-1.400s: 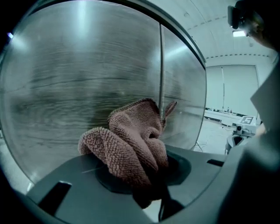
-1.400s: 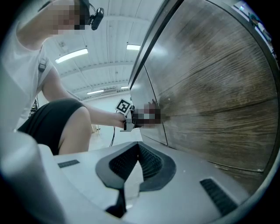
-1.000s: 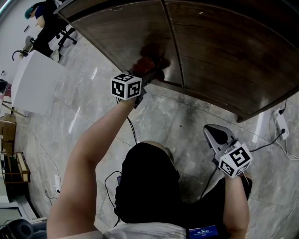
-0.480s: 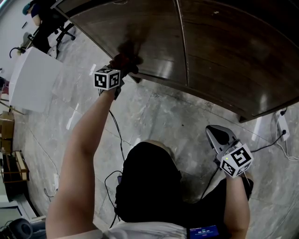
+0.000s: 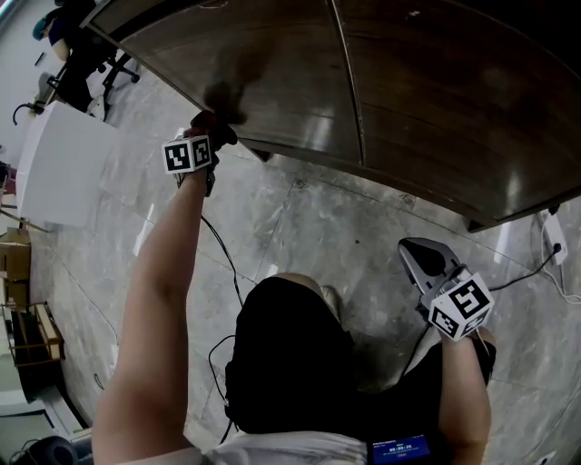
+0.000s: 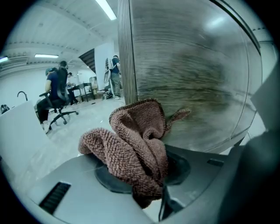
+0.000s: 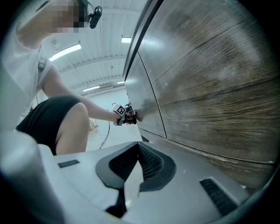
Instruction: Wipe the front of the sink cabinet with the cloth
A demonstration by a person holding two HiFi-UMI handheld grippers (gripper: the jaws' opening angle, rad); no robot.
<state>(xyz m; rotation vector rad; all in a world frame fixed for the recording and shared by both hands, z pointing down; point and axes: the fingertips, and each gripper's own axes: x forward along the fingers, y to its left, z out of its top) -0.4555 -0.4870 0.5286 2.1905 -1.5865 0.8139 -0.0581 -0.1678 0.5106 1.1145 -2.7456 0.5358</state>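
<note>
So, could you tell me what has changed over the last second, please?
The left gripper, shut on the cloth, slid left across the cabinet front, towards its left edge. The right gripper stayed low, shut and empty.

Looked like a large open lab hall, not a home: strip lights point(image 6: 106, 8) on a vaulted ceiling at the top of the left gripper view, a person point(image 6: 54, 85) on a wheeled office chair point(image 6: 61, 116) at its left. Showed a power strip point(image 5: 556, 238) on the grey tile floor point(image 5: 300, 227) at the head view's right edge.
</note>
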